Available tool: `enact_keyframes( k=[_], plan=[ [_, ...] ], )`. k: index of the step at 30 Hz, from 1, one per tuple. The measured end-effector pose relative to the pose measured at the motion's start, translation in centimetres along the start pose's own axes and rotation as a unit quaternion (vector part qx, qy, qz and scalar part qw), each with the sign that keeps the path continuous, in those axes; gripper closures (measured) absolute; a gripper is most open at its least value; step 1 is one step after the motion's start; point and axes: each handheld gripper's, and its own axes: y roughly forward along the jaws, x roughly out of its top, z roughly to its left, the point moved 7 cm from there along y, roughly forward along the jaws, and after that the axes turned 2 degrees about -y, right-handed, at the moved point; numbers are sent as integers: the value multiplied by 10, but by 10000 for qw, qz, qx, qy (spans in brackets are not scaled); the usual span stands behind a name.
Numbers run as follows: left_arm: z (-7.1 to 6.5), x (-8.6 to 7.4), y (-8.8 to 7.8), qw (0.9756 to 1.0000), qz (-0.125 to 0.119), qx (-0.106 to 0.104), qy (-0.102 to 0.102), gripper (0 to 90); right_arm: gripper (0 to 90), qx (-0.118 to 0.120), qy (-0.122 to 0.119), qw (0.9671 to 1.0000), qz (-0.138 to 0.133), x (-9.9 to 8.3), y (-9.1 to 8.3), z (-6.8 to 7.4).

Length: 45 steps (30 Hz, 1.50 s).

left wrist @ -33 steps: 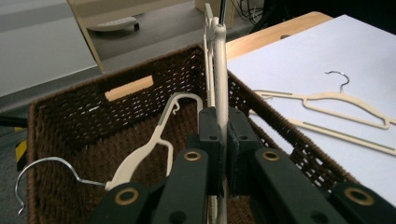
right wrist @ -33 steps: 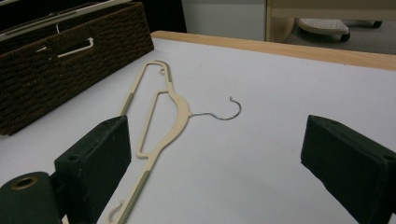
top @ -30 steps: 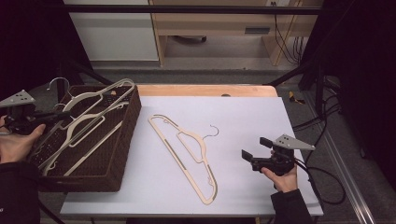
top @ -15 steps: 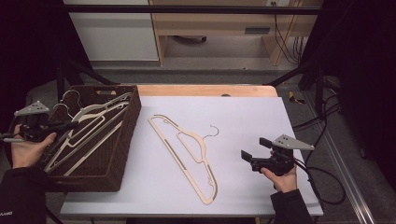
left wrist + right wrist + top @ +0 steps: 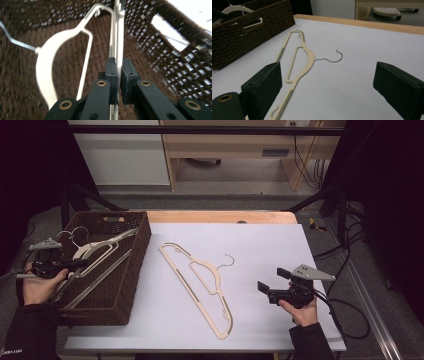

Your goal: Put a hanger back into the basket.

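In the left gripper view the left hand-held gripper (image 5: 119,72) has its two black jaws pressed nearly together on the thin pale bar of a cream hanger (image 5: 47,65), the bar running up between the pads and out past them; below the pads the bar is cut off by the bottom of that view, and the hanger's broad curved shoulder at the left is blurred, so how its lower end sits cannot be made out; its grey metal hook juts off toward the left edge and is cut there. Around it lies the dark woven floor and wall of the wicker basket (image 5: 175,57), the wall's handle slot showing bright tabletop through it. From the high view the same left hand-held gripper (image 5: 75,265) sits over the basket's left side, a hand around its body, with the held hanger (image 5: 95,250) lying slanted inside the basket (image 5: 142,237); how many hangers are stacked there is hard to tell. The right hand-held gripper (image 5: 325,82) stands spread wide, nothing between its jaws, hovering low over the white tabletop (image 5: 367,42); ahead of it a second cream hanger (image 5: 299,57) lies flat, hook toward the right, apart from the jaws. In the high view that second hanger (image 5: 200,280) lies diagonally mid-tabletop, between basket and right hand-held gripper (image 5: 265,287).
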Motion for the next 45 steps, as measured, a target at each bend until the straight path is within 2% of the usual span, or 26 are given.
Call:
enact_keyframes(
  k=[3,5,7,12,13,14,16,19,22,24,29,31,35,36,37,39,45],
  plan=[
    [5,-1,1,9997,18,165,-205,831,88,1,-15,10000,34,-1,2,1],
    [10,-2,2,9986,156,355,-363,800,88,28,-35,10000,55,-2,3,1],
    [15,-6,4,9968,334,534,-486,745,88,19,-14,10000,66,-3,4,2],
    [26,-12,8,9916,552,870,-785,607,88,44,-16,10000,62,-4,6,3],
    [28,-13,9,9903,515,962,-859,581,89,47,-24,10000,80,-4,6,3],
    [30,-14,8,9891,588,990,-914,552,88,49,-23,9999,89,-4,7,3],
    [33,-16,7,9879,605,1063,-954,510,89,57,-36,9999,110,-5,8,3],
    [34,-14,4,9883,451,1010,-1045,488,88,45,-13,9999,93,-5,8,3],
    [32,-11,-1,9885,312,1061,-1029,464,88,54,-24,10000,77,-4,6,3],
    [28,-6,-7,9892,68,1046,-1027,449,89,49,5,10000,60,-3,6,3],
    [0,14,-27,9920,-666,798,-720,372,90,35,-3,10000,2,-1,3,3],
    [-15,21,-34,9917,-949,659,-567,332,92,22,43,10000,-43,0,2,4],
    [-49,35,-45,9869,-1548,233,-385,252,95,1,30,10000,-95,3,0,6],
    [-58,37,-47,9853,-1674,93,-326,231,96,-4,63,9999,-112,4,0,7],
    [-67,40,-48,9833,-1803,39,-249,208,97,-11,68,9999,-118,4,0,7],
    [-82,42,-49,9809,-1939,-92,-98,173,98,2,46,9999,-102,4,-1,8],
    [-132,49,-42,9722,-2275,-531,143,104,102,1,32,9999,-131,7,2,15]
  ],
)
